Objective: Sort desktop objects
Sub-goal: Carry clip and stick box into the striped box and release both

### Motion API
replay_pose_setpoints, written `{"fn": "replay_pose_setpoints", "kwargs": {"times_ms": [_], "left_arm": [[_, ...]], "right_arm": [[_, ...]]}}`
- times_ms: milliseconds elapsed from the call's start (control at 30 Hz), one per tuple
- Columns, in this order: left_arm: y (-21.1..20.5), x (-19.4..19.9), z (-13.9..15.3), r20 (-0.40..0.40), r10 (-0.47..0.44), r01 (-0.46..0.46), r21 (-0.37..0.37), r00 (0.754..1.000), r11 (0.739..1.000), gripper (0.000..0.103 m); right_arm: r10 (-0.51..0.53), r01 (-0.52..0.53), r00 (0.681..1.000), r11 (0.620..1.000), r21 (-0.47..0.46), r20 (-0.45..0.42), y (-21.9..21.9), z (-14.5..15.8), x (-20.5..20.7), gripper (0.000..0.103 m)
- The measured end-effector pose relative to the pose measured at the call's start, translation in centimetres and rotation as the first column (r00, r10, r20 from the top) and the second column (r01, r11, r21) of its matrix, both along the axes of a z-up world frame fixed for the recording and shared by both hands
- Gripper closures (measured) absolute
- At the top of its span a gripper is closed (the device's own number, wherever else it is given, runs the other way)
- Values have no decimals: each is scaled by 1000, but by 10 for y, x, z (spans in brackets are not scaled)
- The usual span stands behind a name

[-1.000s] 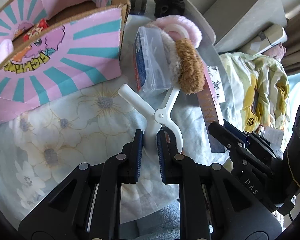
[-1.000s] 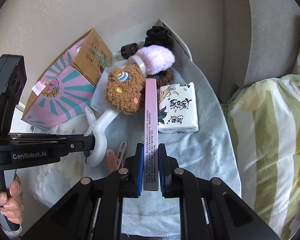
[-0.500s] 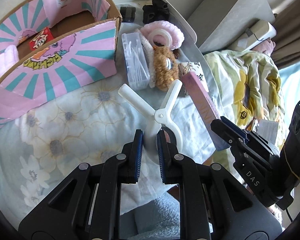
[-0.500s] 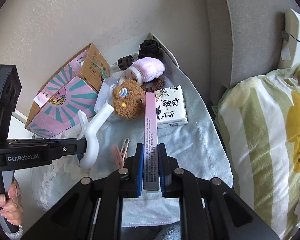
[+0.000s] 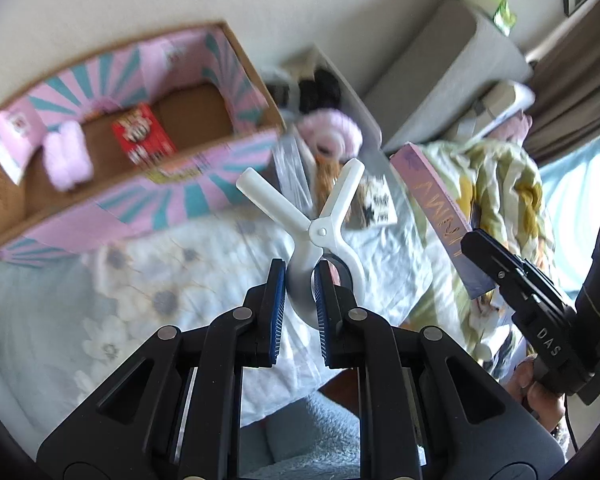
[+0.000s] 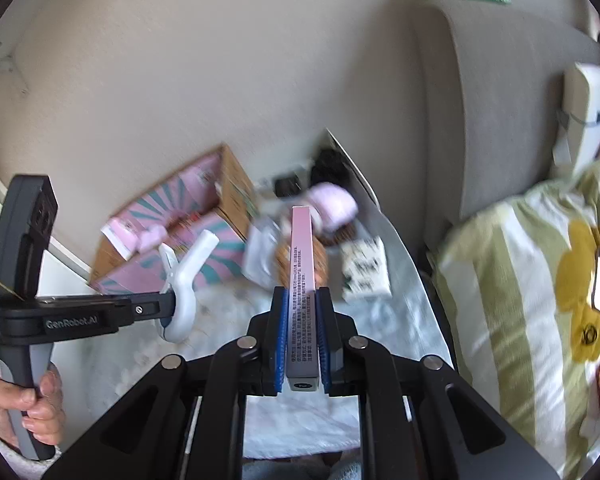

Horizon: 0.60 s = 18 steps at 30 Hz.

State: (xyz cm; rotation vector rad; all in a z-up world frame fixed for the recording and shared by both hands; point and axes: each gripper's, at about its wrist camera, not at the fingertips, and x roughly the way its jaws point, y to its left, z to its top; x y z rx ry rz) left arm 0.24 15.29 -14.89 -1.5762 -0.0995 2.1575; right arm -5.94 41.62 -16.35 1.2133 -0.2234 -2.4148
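Observation:
My left gripper (image 5: 300, 276) is shut on a large white plastic clip (image 5: 320, 232) and holds it in the air above the floral cloth; the clip also shows in the right wrist view (image 6: 184, 280). My right gripper (image 6: 302, 300) is shut on a long flat pink box (image 6: 300, 276), lifted off the table; the box shows at the right of the left wrist view (image 5: 440, 208). An open pink-and-teal cardboard box (image 5: 112, 184) stands at the left with a red packet (image 5: 142, 138) and a pale pink item (image 5: 66, 156) inside.
Left on the cloth are a clear plastic case (image 5: 292, 172), a brown plush toy (image 5: 328, 172), a pink fluffy item (image 5: 332, 132), a tissue pack (image 6: 364, 268) and black items (image 5: 320, 88) at the back. A bed with a yellow-flowered cover (image 6: 540, 280) lies to the right.
Both grippers have risen and pulled back from the table with their objects. The view now looks down into the open cardboard box, and the table items appear smaller and blurred.

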Motion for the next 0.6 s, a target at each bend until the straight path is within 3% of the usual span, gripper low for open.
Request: {"fn": "replay_pose_setpoints", "kwargs": {"times_ms": [167, 333, 433, 600], "left_arm": [[-29, -11, 30, -77, 54, -54, 4, 996, 999, 90], [-70, -32, 47, -141, 114, -119, -27, 983, 993, 90], [-94, -48, 47, -155, 136, -148, -64, 978, 987, 90], [-130, -81, 28, -127, 156, -171, -122, 980, 978, 90]], "right_arm": [[87, -86, 994, 996, 15, -72, -35, 31, -14, 90], [223, -221, 967, 975, 33, -121, -84, 51, -38, 90], [312, -311, 944, 950, 25, -105, -113, 51, -55, 90], [482, -482, 876, 876, 23, -20, -164, 32, -86, 90]]}}
